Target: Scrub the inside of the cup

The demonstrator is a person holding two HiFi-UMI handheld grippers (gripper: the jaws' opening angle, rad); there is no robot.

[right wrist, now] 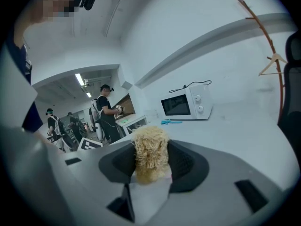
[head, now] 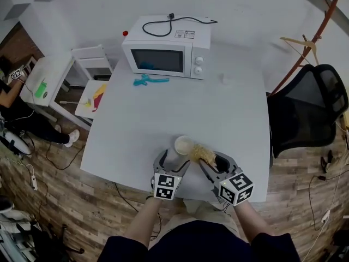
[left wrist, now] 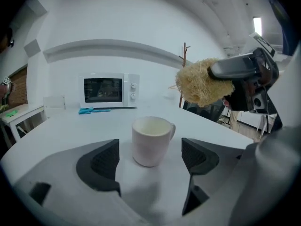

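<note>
A white cup (head: 183,144) stands upright near the table's front edge, its handle to the right in the left gripper view. My left gripper (head: 174,161) is open, with its jaws on either side of the cup (left wrist: 150,141) and a gap on both sides. My right gripper (head: 211,161) is shut on a tan fibrous scrubber (head: 200,153), which hangs just right of the cup's rim and above it. In the right gripper view the scrubber (right wrist: 150,153) is clamped between the dark pads. The cup's inside looks empty.
A white microwave (head: 166,53) with a black cord stands at the table's back. A teal tool (head: 150,81) lies in front of it. A black chair (head: 311,111) and a coat stand are at the right, a small white side table (head: 49,81) at the left. People stand behind.
</note>
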